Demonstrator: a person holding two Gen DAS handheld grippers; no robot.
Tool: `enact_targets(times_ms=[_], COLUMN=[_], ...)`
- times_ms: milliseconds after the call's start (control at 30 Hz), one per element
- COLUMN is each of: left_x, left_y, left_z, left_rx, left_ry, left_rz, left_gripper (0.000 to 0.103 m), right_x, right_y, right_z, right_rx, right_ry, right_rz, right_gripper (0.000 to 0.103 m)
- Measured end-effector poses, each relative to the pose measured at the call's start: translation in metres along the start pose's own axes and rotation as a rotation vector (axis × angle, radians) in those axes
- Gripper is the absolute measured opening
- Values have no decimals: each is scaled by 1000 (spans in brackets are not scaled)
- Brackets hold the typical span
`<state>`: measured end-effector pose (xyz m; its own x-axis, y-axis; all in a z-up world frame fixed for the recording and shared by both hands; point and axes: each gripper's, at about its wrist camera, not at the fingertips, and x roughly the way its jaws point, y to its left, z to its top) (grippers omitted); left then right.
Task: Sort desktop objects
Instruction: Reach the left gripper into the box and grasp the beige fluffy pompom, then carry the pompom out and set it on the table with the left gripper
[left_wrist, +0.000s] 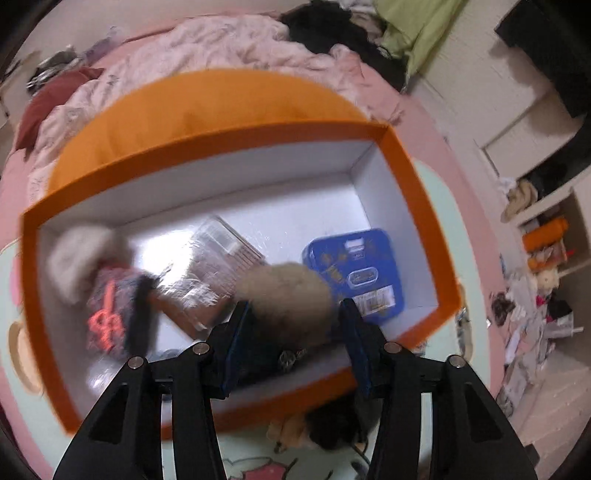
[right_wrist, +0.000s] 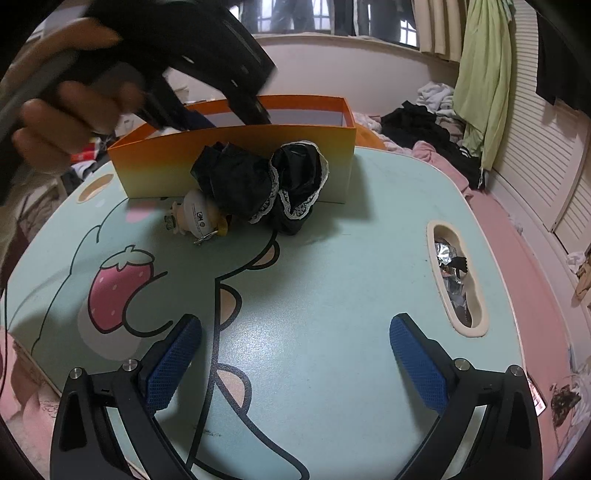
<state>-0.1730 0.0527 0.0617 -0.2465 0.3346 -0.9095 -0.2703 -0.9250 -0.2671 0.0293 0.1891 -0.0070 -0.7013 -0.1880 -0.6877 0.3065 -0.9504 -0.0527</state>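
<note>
Beige fuzzy pom-pom (left_wrist: 286, 295) pinched betw. blue pads of L gripper (left_wrist: 291, 325), held over orange box (left_wrist: 417, 177) w/ blue packet (left_wrist: 354, 269) inside. R gripper (right_wrist: 295, 354) spread wide, nothing betw. pads, above mint table (right_wrist: 351, 258); black lace cloth (right_wrist: 266, 181) lies against box front.

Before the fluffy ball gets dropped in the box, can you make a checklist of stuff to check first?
1. Left gripper grips the fluffy pompom: ok, it sits between the blue pads.
2. Pompom is over the orange box: ok, box interior lies below it.
3. Free landing spot inside: cannot tell; a blue packet, a clear plastic pack and a blurred toy already lie there.
4. Right gripper is out of the way: ok, open and empty over the table.
5. Items left to sort: not ok, black lace cloth and small white toy remain outside the box.
</note>
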Motion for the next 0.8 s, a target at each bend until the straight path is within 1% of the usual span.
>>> enact_targets(times_ms=[33,67,133,167,200,333,400,467,533,567,600,667,700,767,800], left_x=[4,6,7,7,5,-19,-49,-73,-92,-101,-104,-102,-95,-76,-61], left_y=[3,7,17,23,26,36,37,32,34,35,40,49,54,58,57], left_z=[1,1,-1,-2,-3,-15,-29,-41,-54,-75,-86,-109,-122,-134,-136], left_rx=[-10,-31,-63,-81,-90,-86,-65,-36,-9,8,14,9,1,1,12], left_ry=[18,17,3,-5,-21,-143,-247,-333,-388,-417,-424,-424,-418,-397,-366], left_rz=[0,-20,-91,-123,-133,-167,-222,-244,-255,-258,-255,-223,-200,-181,-174], left_gripper=[50,48,41,41,40,38,38,38,38,38,38,38,38,38,38], right_x=[0,0,0,0,0,1,1,1,2,2,1,1,1,2,2], right_y=[0,1,4,3,3,5,4,4,4,4,4,4,4,3,3], right_z=[0,2,5,6,6,8,7,7,7,7,7,7,6,6,6], right_rx=[1,2,3,2,2,2,2,2,2,2,2,3,3,2,2], right_ry=[0,0,1,2,1,1,1,1,1,1,1,0,0,0,0], right_rz=[1,2,3,2,2,1,1,2,2,2,2,1,2,1,1], right_gripper=[102,102,102,102,102,102,102,102,102,102,102,102,102,102,102])
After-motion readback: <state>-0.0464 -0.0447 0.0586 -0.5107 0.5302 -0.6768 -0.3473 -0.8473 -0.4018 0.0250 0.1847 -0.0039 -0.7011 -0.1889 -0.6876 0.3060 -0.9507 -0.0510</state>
